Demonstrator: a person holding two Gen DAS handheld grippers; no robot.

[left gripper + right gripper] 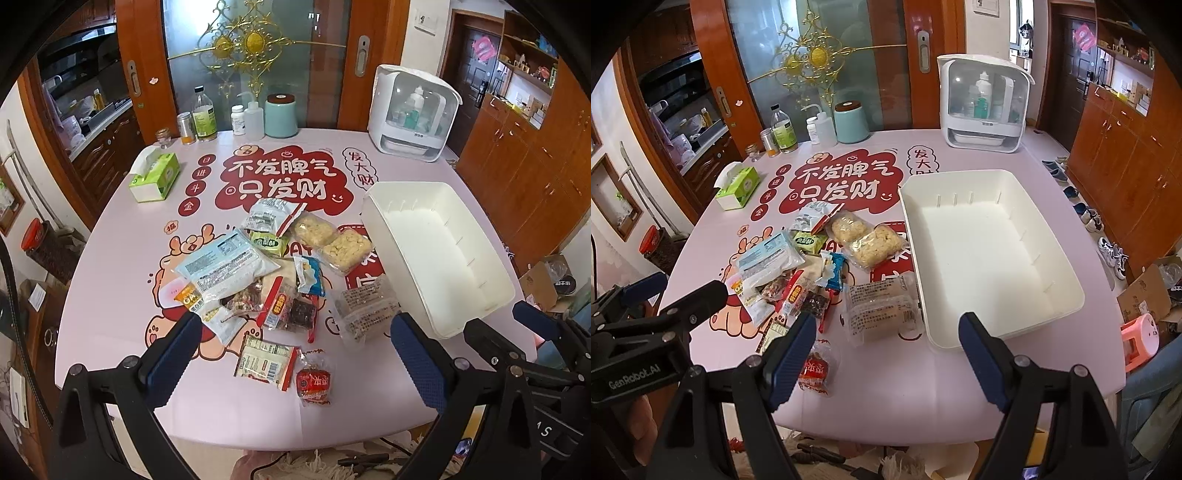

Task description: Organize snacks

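Both tongs hang over the near table edge, tilted down at the pile: your left gripper (291, 354) is spread about as wide as it goes, your right gripper (886, 354) a little less, and neither has hold of anything. The snacks (258, 273) lie heaped left of the white bin (990, 254), which sits empty with its long axis running from the near edge away toward the far side, open top up. The clear pack (882, 310) lies touching the bin's near left wall, its long side roughly across your view; the red candy (814, 371) sits alone, nearest you, just beside your right gripper's left finger. From here the risks are mostly in the wrappers. Packets overlap, so closing on one corner may drag a neighbour along or let slick film slip out. Pinching the crumbly cakes (332, 240) hard could crush them. Reaching for the clear pack, a finger may catch the bin wall and shove it.
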